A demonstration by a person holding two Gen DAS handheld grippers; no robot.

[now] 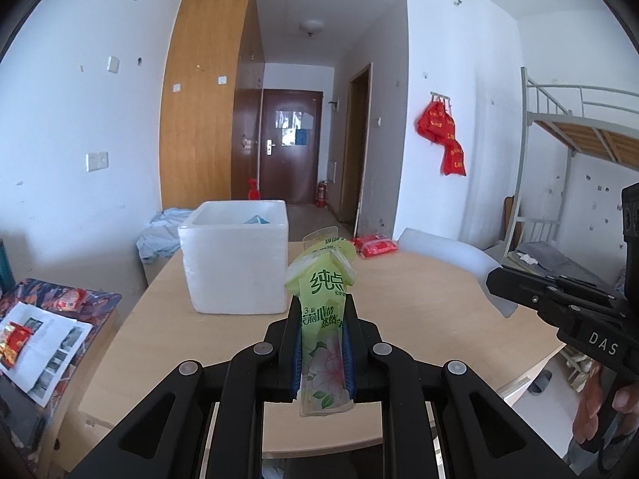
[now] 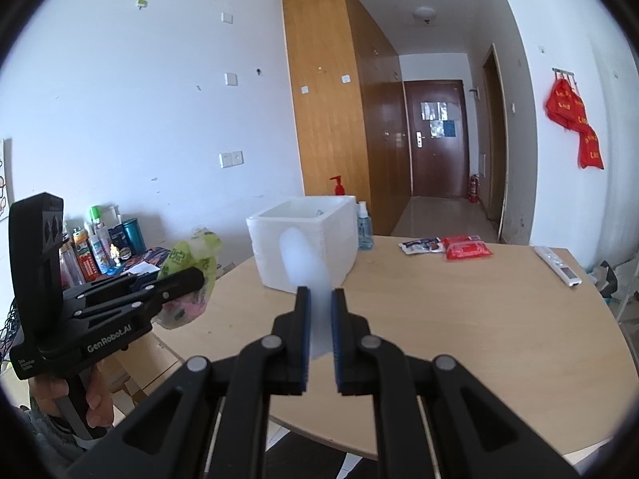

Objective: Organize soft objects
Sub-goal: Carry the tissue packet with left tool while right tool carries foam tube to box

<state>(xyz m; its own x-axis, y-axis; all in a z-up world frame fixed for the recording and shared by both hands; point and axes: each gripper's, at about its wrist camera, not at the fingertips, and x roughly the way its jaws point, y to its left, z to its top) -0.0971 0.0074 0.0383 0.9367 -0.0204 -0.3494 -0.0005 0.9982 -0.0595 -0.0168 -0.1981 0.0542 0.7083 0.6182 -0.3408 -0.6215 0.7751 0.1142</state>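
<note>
Left gripper [image 1: 322, 319] is clamped on a green tissue pack [image 1: 321, 303], held up above the near edge of the table [image 1: 419, 311]. Right gripper [image 2: 319, 311] is pinched on a white foam sheet [image 2: 305, 267], also lifted over the table. Beyond both stands the white foam box [image 1: 235, 263], then a red packet [image 2: 467, 248] at the far edge.

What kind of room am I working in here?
Probably a dormitory room: a metal bunk bed by the wall, a tall wooden wardrobe, and a hallway leading to an entrance door.
</note>
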